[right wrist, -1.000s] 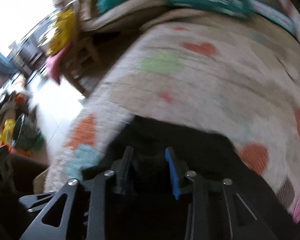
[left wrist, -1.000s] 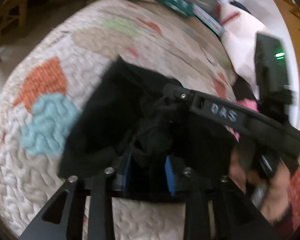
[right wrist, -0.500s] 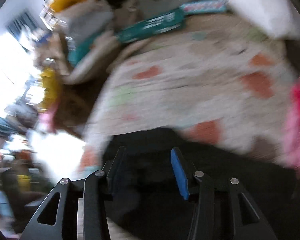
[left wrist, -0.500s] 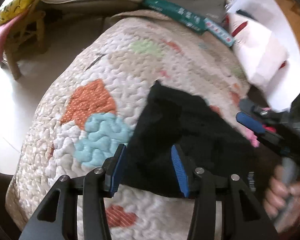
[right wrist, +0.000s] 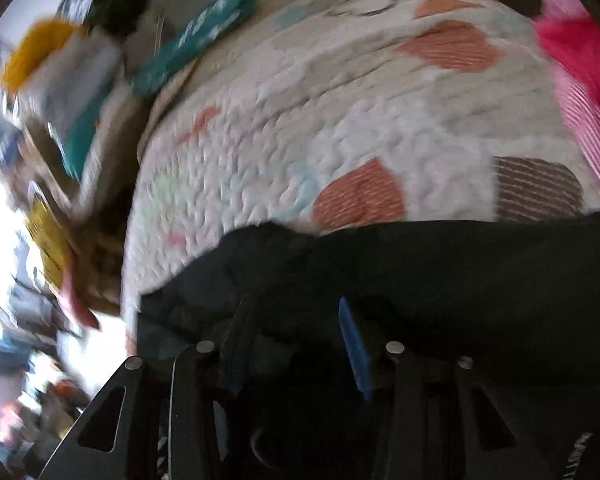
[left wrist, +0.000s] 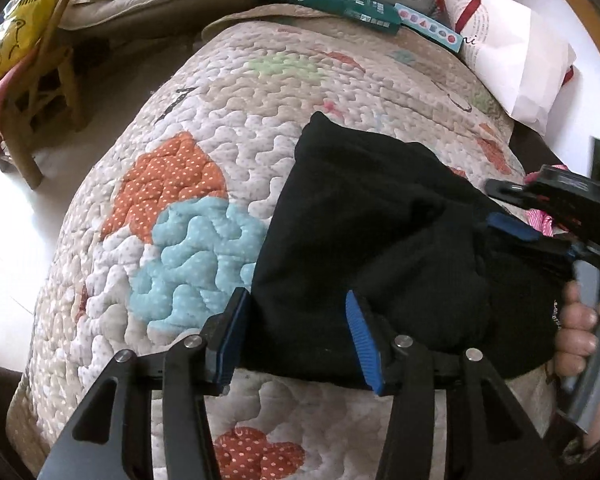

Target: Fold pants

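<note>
Both grippers' jaws released — left gripper [left wrist: 296,344], right gripper [right wrist: 296,344] — the bulky pants [left wrist: 364,240] may spring unfolded on the quilt [left wrist: 204,128].

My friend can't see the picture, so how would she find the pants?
Find the big bumpy quilt with the colourful patches that covers the bed. Near its front edge, right of the orange and light blue patches, lies a folded bundle, the pants. They are the only plain black cloth there; the pink clothes to the right are bright and striped.
</note>
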